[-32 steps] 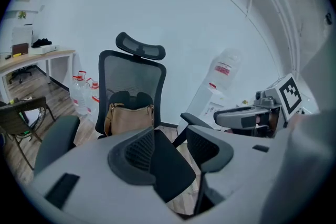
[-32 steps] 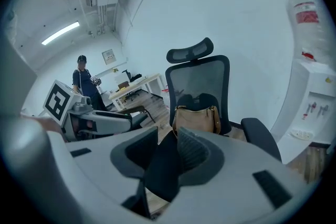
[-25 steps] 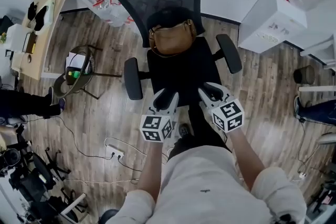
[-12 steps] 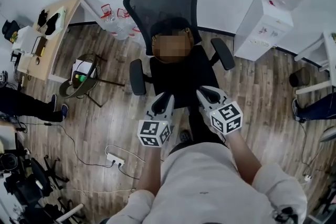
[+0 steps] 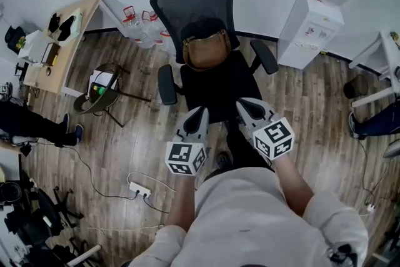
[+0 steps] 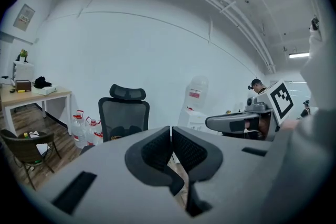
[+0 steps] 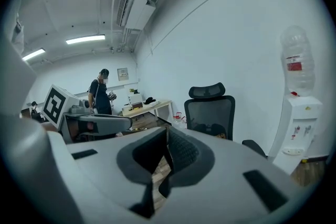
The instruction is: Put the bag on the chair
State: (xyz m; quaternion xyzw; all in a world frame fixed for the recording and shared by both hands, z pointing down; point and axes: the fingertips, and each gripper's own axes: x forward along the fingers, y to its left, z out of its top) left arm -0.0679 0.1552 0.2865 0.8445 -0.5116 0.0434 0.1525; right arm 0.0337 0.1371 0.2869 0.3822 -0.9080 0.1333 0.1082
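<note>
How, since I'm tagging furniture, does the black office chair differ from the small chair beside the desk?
The office chair is black mesh with a headrest and armrests; the small chair is brown with thin legs. The office chair holds a brown bag; the small chair holds a white sheet and a green thing. Both stand on the wood floor.

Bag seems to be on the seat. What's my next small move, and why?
Probably draw both tools back: the brown bag sits on the chair against its backrest, the left tool has its jaws closing on nothing, and the right tool is shut, empty.
</note>
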